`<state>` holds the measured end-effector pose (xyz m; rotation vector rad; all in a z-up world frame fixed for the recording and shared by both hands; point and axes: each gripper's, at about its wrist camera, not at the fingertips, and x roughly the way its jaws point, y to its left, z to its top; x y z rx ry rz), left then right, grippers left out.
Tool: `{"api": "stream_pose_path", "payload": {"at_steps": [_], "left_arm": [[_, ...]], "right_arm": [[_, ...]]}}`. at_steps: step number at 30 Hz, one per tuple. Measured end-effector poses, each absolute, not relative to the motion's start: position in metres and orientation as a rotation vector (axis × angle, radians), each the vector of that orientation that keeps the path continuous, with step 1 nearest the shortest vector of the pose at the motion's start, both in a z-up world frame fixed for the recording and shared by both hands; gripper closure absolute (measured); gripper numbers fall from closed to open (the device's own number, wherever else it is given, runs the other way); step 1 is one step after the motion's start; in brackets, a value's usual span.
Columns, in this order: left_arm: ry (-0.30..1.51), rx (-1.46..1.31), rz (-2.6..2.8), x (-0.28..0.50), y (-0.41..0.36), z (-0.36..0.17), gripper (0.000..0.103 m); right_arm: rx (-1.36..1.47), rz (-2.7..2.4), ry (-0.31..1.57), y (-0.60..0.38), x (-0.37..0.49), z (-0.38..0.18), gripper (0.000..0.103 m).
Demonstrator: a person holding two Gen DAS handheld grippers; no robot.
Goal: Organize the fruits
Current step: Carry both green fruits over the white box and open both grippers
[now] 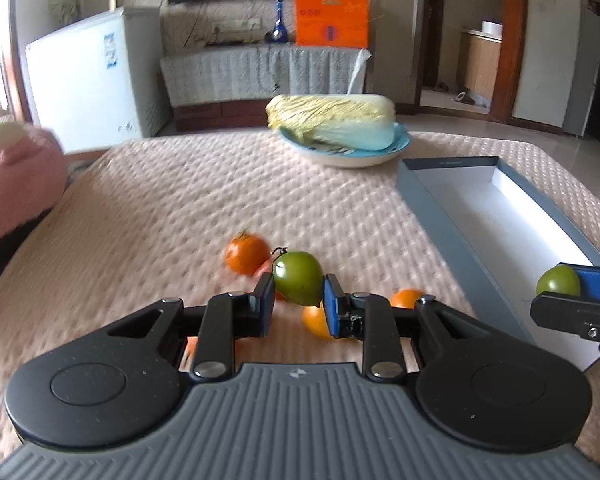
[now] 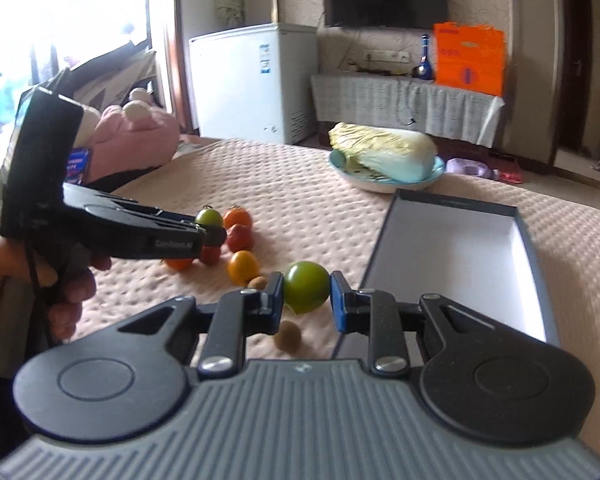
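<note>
left hand-held gripper (image 1: 298, 300) is clamped on a green tomato (image 1: 299, 283), both blue pads pressing its sides, fruit lifted clear of the bed cover (image 1: 180, 200). right hand-held gripper (image 2: 305, 300) has a second green tomato (image 2: 306, 292) between its pads the same way, closed on it, nothing else held.

key relation: grey open box (image 2: 452, 256) w/ white inside lies just ahead & to the right of the right gripper, near corner almost under its right finger. from the left gripper the box is well off to the right, w/ the right gripper between. so right hand is nearer; judged, it drops first, left has to cross over after. box long axis runs away from both grippers toward the far edge of the bed, so there's room to place along its length.

pose: both grippers tilt down a bit, fingers fwd, level w/ each other side to side. in the right wrist view the person's hand (image 2: 40, 276) wraps the left gripper's handle.

rest of fruit: orange & red tomatoes (image 2: 240, 236) in a loose cluster on the cover below & ahead of the left gripper, two small brown round fruits (image 2: 287, 334) just below the right gripper. cabbage on a plate (image 2: 384, 186) sits far ahead, past the box's far end.
</note>
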<state>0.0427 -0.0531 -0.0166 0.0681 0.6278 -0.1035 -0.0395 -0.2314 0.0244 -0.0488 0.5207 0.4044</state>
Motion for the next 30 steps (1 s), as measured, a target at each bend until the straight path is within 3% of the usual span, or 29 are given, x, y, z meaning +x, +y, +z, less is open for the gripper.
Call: {"api": "stream_pose_path", "payload": {"at_steps": [30], "left_arm": [[0.607,0.088,-0.3,0.117,-0.183,-0.02,0.073]], "right_arm": [[0.026,0.165,0.658,-0.3,-0.02,0.0,0.076]]}}
